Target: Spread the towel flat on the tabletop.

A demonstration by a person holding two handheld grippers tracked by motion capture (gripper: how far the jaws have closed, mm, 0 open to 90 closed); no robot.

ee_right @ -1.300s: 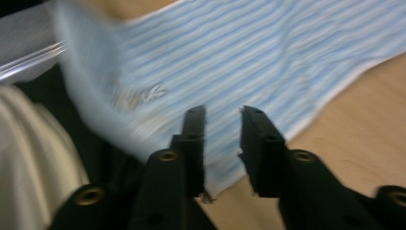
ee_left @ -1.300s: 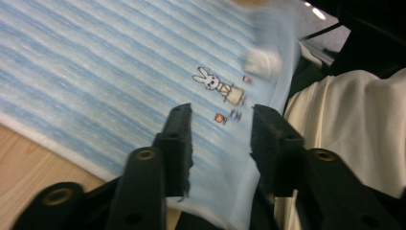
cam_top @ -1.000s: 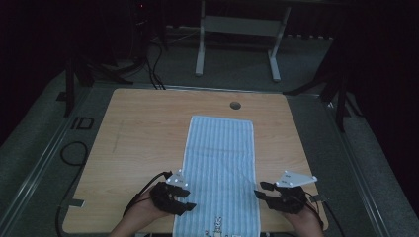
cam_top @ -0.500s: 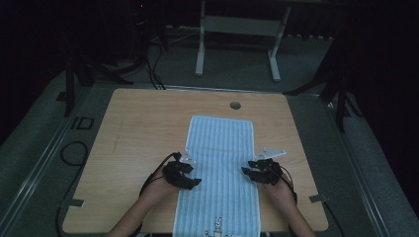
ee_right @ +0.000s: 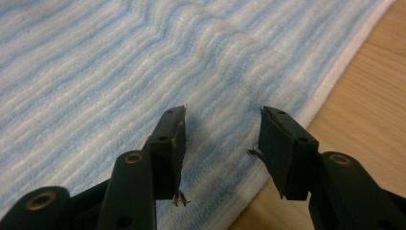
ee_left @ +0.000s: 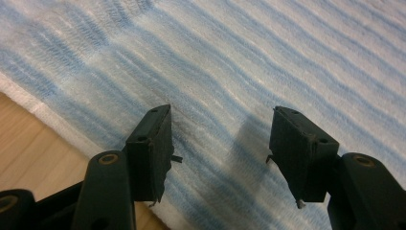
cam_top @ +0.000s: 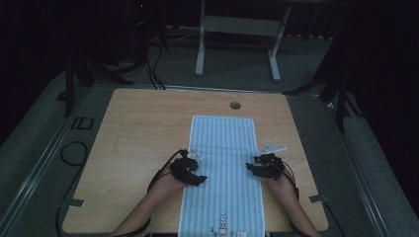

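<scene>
Striped towel (cam_top: 225,168) flat on table (cam_top: 143,128); left gripper (ee_left: 222,143) and right gripper (ee_right: 222,143) spread over opposite edges. Probably pre-grasp; next, pinch edges.

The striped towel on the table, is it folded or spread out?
Spread out. The towel lies flat in one long strip on the table, with both long edges visible; only a slight ripple shows near the right gripper.

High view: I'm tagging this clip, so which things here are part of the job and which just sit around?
In the job:
- striped towel, flat on the table
- left gripper, jaws open at its left edge
- right gripper, jaws open at its right edge

Just there:
- round hole in the table
- metal stand behind
- cables on the floor
</scene>
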